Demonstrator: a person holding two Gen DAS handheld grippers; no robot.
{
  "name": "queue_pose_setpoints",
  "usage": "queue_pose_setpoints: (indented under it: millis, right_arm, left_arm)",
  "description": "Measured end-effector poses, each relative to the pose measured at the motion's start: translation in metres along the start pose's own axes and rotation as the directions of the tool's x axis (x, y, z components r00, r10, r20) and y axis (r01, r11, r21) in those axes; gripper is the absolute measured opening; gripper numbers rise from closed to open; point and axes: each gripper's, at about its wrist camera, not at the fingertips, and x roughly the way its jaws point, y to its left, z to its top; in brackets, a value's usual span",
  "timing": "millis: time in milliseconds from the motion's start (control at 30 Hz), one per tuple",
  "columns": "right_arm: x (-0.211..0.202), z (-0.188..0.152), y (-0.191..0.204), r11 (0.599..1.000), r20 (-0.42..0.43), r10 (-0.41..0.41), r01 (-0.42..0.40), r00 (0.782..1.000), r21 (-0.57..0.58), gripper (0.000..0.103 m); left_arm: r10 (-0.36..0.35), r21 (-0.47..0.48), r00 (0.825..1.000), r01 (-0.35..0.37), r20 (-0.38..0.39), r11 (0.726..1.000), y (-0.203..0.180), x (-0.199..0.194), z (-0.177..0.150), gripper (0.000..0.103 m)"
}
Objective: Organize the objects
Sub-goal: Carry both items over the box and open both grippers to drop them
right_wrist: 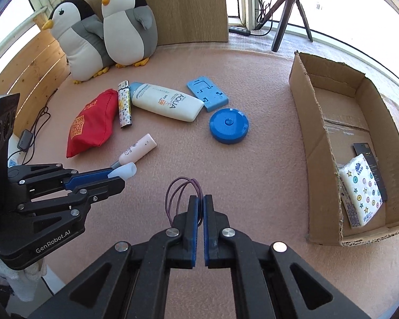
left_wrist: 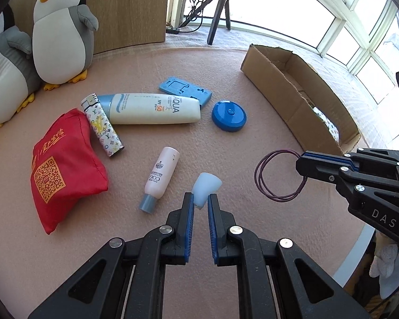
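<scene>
A pink mat (left_wrist: 226,143) is carrying the clutter in the left wrist view, where the left gripper (left_wrist: 200,199) is pinching a translucent cap (left_wrist: 206,188) just right of the pink bottle (left_wrist: 162,172). In the right wrist view, the right gripper (right_wrist: 200,202) is squeezing purple hair ties (right_wrist: 182,186) left of the cardboard box (right_wrist: 314,122), which is holding a tissue pack (right_wrist: 360,188).

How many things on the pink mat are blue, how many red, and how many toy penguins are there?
Blue: 2, the round blue case and the flat blue holder
Red: 1, the red pouch
Toy penguins: 2, the left penguin and the right penguin
Total: 5
</scene>
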Motion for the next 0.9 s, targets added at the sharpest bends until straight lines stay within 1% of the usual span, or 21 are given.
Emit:
queue_pose_setpoints:
  millis: [100, 233, 400, 667, 900]
  right_arm:
    - [-0.023, 0.004, -0.013, 1.000, 0.045, -0.003, 0.002, 0.999, 0.018, 0.003]
    - [-0.053, 0.008, -0.037, 0.999, 0.104, -0.041, 0.037, 0.994, 0.039, 0.003]
    - [-0.079, 0.010, -0.074, 0.992, 0.147, -0.101, 0.089, 0.984, 0.084, 0.003]
    - [-0.093, 0.012, -0.130, 0.979, 0.169, -0.158, 0.132, 0.973, 0.158, 0.003]
    - [-0.090, 0.010, -0.162, 0.971, 0.162, -0.173, 0.141, 0.971, 0.192, 0.003]
  left_arm:
    - [-0.011, 0.022, 1.000, 0.010, 0.020, 1.000, -0.015, -0.005, 0.012, 0.011]
    - [-0.027, 0.052, 0.998, 0.024, 0.052, 0.998, -0.037, -0.010, 0.031, 0.011]
    - [-0.062, 0.092, 0.994, 0.053, 0.092, 0.994, -0.075, -0.013, 0.062, 0.011]
    - [-0.109, 0.154, 0.986, 0.089, 0.127, 0.984, -0.144, 0.003, 0.109, 0.011]
    - [-0.124, 0.176, 0.985, 0.102, 0.119, 0.979, -0.188, 0.025, 0.133, 0.011]
